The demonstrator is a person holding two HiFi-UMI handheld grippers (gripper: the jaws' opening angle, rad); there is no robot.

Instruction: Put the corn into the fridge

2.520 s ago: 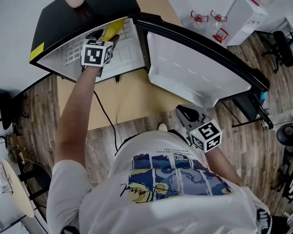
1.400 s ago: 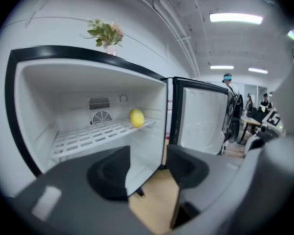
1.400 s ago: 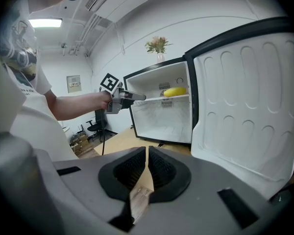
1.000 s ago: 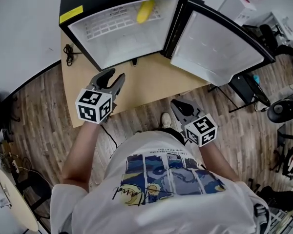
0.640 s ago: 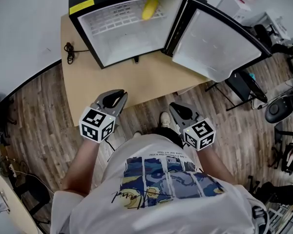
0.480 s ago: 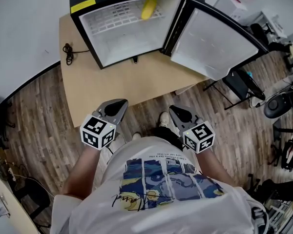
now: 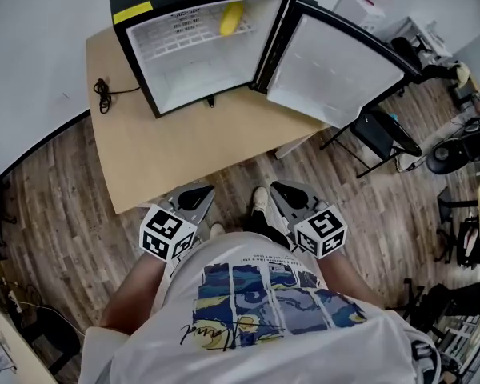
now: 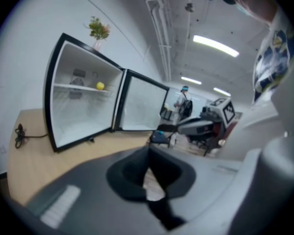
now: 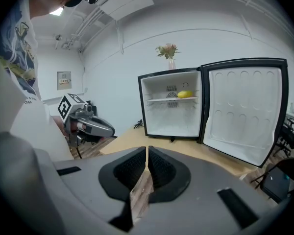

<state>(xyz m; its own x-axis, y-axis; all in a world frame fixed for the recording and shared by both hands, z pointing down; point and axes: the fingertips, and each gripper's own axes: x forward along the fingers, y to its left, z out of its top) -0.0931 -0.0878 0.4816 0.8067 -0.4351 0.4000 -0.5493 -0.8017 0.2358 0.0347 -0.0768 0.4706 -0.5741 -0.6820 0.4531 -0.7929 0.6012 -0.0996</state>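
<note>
- Corn (image 7: 230, 18): yellow, oblong, lying on the shelf (image 7: 180, 29) of the open fridge (image 7: 200, 74), well ahead of both grippers
- Left gripper (image 7: 198, 195) and right gripper (image 7: 286, 192): jaws closed, nothing held

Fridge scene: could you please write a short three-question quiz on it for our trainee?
1. True or false: the corn lies on the wire shelf inside the fridge.
2. The fridge door is: A open, B shut, C taken off.
3. Fill in: the left gripper and the right gripper both have their jaws ____, holding nothing.
Key: 1 true; 2 A; 3 shut.
</note>
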